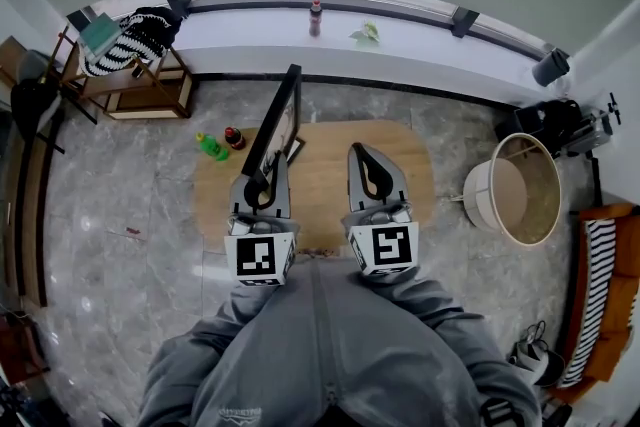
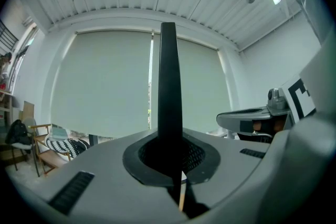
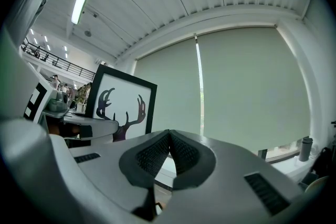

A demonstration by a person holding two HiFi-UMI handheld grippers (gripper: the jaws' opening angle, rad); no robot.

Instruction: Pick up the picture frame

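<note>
Closest to the head camera was the person's grey sweatshirt (image 1: 320,355), with both grippers held out over a wooden table (image 1: 320,177). On the left, the left gripper (image 1: 260,190) was clamped on the lower edge of the picture frame (image 1: 278,120), which stood upright and edge-on above the jaws. In that gripper's own view the frame's dark edge rose as a narrow black bar straight out from between the pads (image 2: 202,157). From the right gripper view the frame's face showed, a white print of dark antlers inside a black border. Beside it, the right gripper (image 1: 362,160) had its jaws pressed together on nothing and stood apart from the frame. Judging by how high the frame sat against the window blinds, the lift seemed already made, with the frame apparently clear of the table, though its bottom edge could not be seen. What remained probably called for a steady, level hold so the tall frame did not swing in the one-sided grip, perhaps with the right gripper opening to brace the far edge.
</note>
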